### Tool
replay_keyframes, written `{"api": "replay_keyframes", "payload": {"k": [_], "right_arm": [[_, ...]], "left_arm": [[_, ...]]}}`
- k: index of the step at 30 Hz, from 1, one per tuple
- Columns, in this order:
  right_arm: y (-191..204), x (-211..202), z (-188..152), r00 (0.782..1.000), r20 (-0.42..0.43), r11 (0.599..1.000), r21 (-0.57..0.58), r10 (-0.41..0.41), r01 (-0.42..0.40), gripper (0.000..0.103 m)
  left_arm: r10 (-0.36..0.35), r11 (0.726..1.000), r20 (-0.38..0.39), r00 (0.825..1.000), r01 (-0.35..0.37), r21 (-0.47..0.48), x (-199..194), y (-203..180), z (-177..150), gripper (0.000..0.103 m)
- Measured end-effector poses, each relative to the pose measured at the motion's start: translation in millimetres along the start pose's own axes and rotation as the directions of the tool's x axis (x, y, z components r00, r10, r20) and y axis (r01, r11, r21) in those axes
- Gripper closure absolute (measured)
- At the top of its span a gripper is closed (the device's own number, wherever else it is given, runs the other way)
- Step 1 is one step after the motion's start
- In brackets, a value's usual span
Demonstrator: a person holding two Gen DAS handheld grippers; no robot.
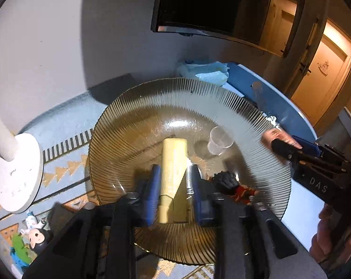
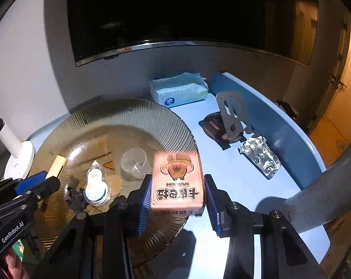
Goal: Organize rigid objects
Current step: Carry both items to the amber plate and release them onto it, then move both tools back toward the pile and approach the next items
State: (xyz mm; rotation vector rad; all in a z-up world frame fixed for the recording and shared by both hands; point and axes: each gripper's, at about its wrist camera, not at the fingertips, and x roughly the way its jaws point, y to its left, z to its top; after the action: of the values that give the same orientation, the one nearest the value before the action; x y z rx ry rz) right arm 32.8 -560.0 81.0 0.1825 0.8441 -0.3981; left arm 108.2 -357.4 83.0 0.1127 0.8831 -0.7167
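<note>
Both tools (image 1: 173, 186) (image 2: 177, 193) angled over plate (image 1: 133, 125)

The right gripper (image 2: 177, 200) is hovering over the ribbed glass plate (image 2: 152, 114), with a pink card box (image 2: 177, 181) sitting between its blue pads; a gap is showing on the right side. A clear cup (image 2: 133, 162) is lying on the plate beside the box.

In the left wrist view, the lamp (image 1: 15, 169) is running off the left edge, its stem cut short. At lower left the toy figures (image 1: 33, 237) are showing too small to identify. The pink box (image 2: 178, 181) is blurring along its upper end.
</note>
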Motion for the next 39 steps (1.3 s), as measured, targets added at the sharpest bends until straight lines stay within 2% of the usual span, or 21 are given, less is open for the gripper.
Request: {"api": "replay_keyframes", "payload": {"k": [2, 4, 7, 11, 18, 20, 22, 23, 24, 25, 27, 30, 32, 34, 36, 39], "right_arm": [[-4.1, -2.8, 2.7, 1.000, 0.012, 1.000, 0.015, 0.026, -0.026, 0.036], [-10.6, -20.1, 4.0, 0.996, 0.077, 0.999, 0.026, 0.042, -0.044, 0.036], [-19.1, -46.4, 5.0, 0.990, 0.139, 0.998, 0.054, 0.027, -0.034, 0.035], [-21.5, -71.5, 2.4, 0.984, 0.161, 0.993, 0.081, 0.070, -0.084, 0.034], [11.5, -125.8, -7.3, 0.960, 0.223, 0.985, 0.012, 0.168, -0.175, 0.034], [27.9, -145.7, -10.3, 0.950, 0.246, 0.981, -0.028, 0.195, -0.194, 0.032], [42.7, -162.3, -13.7, 0.940, 0.263, 0.976, -0.063, 0.218, -0.209, 0.023], [52.1, -171.5, -16.1, 0.933, 0.273, 0.972, -0.087, 0.233, -0.218, 0.020], [59.5, -178.0, -18.5, 0.928, 0.280, 0.969, -0.105, 0.245, -0.224, 0.020], [66.7, -183.4, -21.1, 0.924, 0.283, 0.965, -0.124, 0.257, -0.230, 0.020], [87.2, -194.2, -28.6, 0.916, 0.281, 0.952, -0.187, 0.287, -0.241, 0.020], [120.8, -204.6, -42.5, 0.905, 0.272, 0.929, -0.266, 0.328, -0.257, 0.020], [139.1, -205.4, -49.6, 0.900, 0.250, 0.911, -0.308, 0.357, -0.276, 0.020], [160.1, -204.1, -57.9, 0.896, 0.223, 0.890, -0.349, 0.383, -0.294, 0.020], [174.9, -202.3, -65.0, 0.895, 0.201, 0.876, -0.375, 0.397, -0.304, 0.020], [194.7, -195.3, -74.8, 0.897, 0.162, 0.853, -0.415, 0.412, -0.317, 0.020]], "left_arm": [[0.003, 1.000, 0.030, 1.000, -0.003, -0.007, -10.1, 2.1, 2.7, 0.034], [0.005, 1.000, 0.107, 0.994, -0.005, 0.005, -36.6, 4.3, 1.9, 0.034], [-0.003, 1.000, 0.160, 0.987, 0.002, 0.008, -69.0, 8.7, 0.6, 0.034], [-0.004, 1.000, 0.232, 0.973, 0.003, 0.005, -117.6, 15.5, -6.1, 0.034], [0.042, 0.999, 0.381, 0.924, -0.042, -0.007, -219.5, 29.3, -25.2, 0.034], [0.060, 0.998, 0.429, 0.901, -0.057, -0.020, -254.9, 37.1, -34.8, 0.033], [0.097, 0.995, 0.481, 0.871, -0.097, -0.024, -290.5, 46.2, -46.4, 0.032], [0.113, 0.993, 0.498, 0.860, -0.116, -0.025, -301.3, 49.0, -50.4, 0.026], [0.142, 0.989, 0.526, 0.838, -0.146, -0.035, -317.4, 55.2, -57.8, 0.018], [0.181, 0.982, 0.558, 0.810, -0.178, -0.060, -334.7, 63.6, -66.7, 0.015], [0.229, 0.973, 0.592, 0.773, -0.207, -0.107, -360.8, 80.6, -83.4, 0.012], [0.230, 0.973, 0.598, 0.768, -0.195, -0.123, -380.9, 98.8, -104.8, 0.012], [0.261, 0.965, 0.594, 0.761, -0.218, -0.145, -386.7, 109.5, -118.2, 0.012], [0.305, 0.952, 0.571, 0.762, -0.253, -0.171, -385.7, 120.9, -132.0, 0.012], [0.315, 0.949, 0.543, 0.778, -0.258, -0.182, -381.1, 130.8, -145.9, 0.013], [0.295, 0.956, 0.484, 0.824, -0.254, -0.150, -360.8, 140.5, -161.5, 0.013]]}}
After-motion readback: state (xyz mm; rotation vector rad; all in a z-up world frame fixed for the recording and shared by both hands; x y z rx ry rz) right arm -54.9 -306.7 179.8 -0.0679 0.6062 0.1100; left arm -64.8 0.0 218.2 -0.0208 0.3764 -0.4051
